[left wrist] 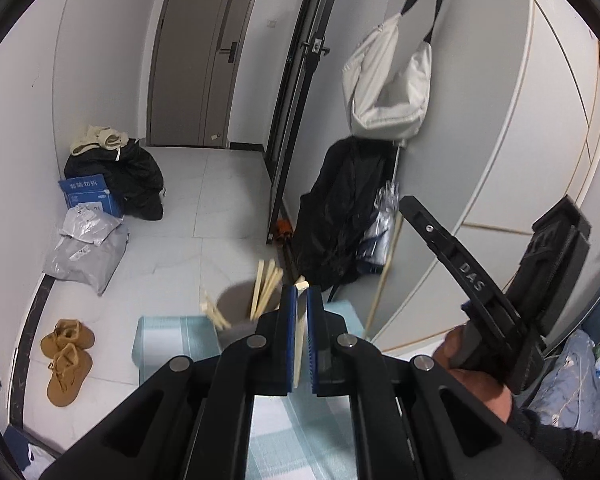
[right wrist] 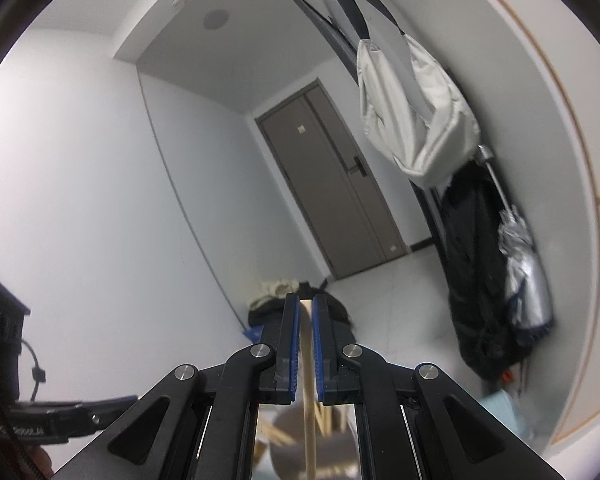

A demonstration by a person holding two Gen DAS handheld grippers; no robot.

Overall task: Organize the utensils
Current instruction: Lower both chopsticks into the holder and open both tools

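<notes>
While several chopsticks already lean in the grey cup, each gripper has one more to deliver, so the sorting looks partly done. Whether other utensils wait elsewhere cannot be told. The left gripper has its jaws clenched on a chopstick just beside the cup, its long axis running along the fingers, tip poking out forward and up. The right gripper jaws are likewise clamped on a chopstick, long axis running down towards the cup directly below. The cup stands on a pale checked cloth over the tabletop.
</notes>
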